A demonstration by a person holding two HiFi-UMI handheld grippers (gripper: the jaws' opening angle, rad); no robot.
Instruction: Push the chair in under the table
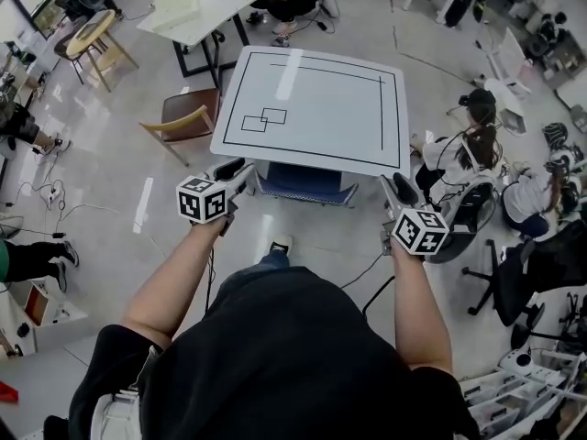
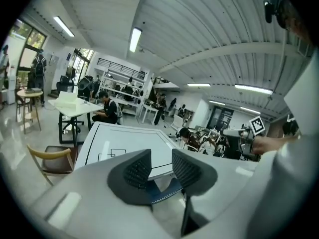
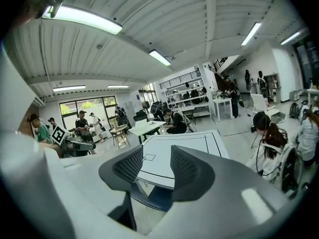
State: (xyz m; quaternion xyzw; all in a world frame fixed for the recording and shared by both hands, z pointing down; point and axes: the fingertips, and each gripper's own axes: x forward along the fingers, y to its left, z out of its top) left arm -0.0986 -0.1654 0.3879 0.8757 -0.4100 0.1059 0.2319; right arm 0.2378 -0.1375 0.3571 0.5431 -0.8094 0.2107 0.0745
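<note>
The white table (image 1: 312, 108) with black lines on its top stands in front of me. The blue chair (image 1: 307, 184) sits under its near edge, and only the seat back's rim shows. My left gripper (image 1: 240, 169) hovers at the table's near left corner and my right gripper (image 1: 395, 187) at the near right corner. Both are level with the tabletop and apart from the chair. In the left gripper view the jaws of the left gripper (image 2: 160, 157) stand a little apart with nothing between them, the chair (image 2: 167, 189) below. The right gripper (image 3: 152, 154) looks the same over the chair (image 3: 154, 198).
A brown wooden chair (image 1: 188, 117) stands left of the table, and a second white table (image 1: 197, 12) lies beyond it. People sit on the floor at the right (image 1: 468, 149) beside black office chairs (image 1: 514, 282). Cables trail on the floor at the left.
</note>
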